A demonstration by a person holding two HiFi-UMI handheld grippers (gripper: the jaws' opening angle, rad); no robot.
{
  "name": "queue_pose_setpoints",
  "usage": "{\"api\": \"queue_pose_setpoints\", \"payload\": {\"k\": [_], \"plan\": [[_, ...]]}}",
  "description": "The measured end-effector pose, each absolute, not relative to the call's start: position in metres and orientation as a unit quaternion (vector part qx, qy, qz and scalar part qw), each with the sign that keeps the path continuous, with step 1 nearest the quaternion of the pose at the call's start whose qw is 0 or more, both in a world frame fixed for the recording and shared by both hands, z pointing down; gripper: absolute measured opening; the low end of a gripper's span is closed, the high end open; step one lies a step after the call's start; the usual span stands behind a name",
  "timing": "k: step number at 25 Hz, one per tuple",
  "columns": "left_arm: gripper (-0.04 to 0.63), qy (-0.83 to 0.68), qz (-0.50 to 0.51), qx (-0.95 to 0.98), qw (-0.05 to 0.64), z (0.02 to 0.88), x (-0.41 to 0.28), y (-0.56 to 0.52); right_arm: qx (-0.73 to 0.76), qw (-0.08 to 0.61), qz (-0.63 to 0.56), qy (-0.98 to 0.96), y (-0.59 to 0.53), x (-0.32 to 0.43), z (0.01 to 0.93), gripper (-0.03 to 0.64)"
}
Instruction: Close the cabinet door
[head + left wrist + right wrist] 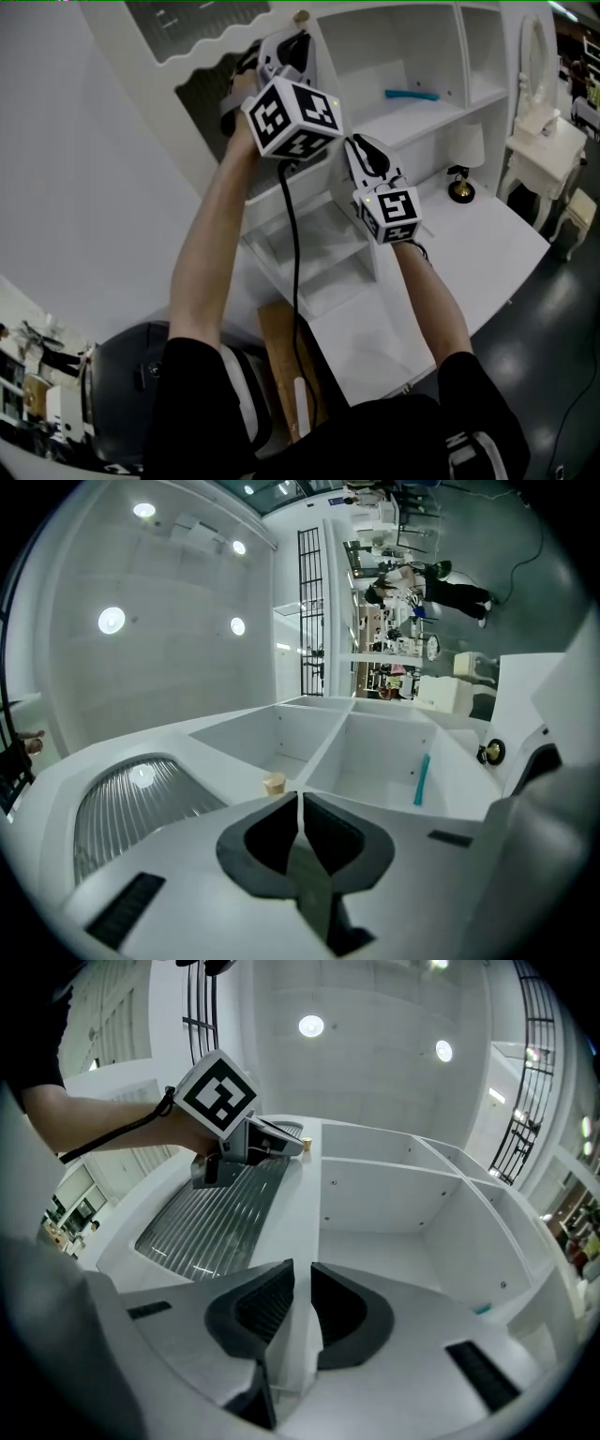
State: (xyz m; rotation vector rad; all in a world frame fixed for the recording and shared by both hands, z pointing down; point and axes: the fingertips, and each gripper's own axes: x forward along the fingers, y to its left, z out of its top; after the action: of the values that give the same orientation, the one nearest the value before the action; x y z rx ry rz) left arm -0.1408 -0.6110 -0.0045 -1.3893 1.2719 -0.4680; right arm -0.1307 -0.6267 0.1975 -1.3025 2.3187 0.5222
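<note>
1. the door (211,1218) stands open, left of the cabinet (394,1199) shelves.
2. the right gripper (302,1274) grasps the door's edge.
3. the left gripper (298,801) is clenched beside the knob (274,782), perhaps pinching that edge.

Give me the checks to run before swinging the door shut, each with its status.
1. Left gripper clamped on door edge: ok.
2. Right gripper clamped: cannot tell; edge sits between its parted jaws.
3. Door closed: not ok, stands open.
4. Compartment beside door empty: ok.
5. Teal thing inside its own compartment, not sticking out: ok.
</note>
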Motion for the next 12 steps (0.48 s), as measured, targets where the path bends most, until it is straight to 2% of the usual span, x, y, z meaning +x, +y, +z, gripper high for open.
{"api": "queue_pose_setpoints", "payload": {"k": [7,12], "plan": [[0.029,0.541,-0.19,-0.599,0.559,-0.0072,-0.1419,-0.6106,-0.468,0.22,0.177,0.837,-0.6304,-0.1307,0.1976,0.074],[0.029,0.535,-0.182,-0.587,0.579,-0.0042,-0.1402,-0.604,-0.487,0.153,0.186,0.84,-0.6264,-0.1351,0.2046,0.05]]}}
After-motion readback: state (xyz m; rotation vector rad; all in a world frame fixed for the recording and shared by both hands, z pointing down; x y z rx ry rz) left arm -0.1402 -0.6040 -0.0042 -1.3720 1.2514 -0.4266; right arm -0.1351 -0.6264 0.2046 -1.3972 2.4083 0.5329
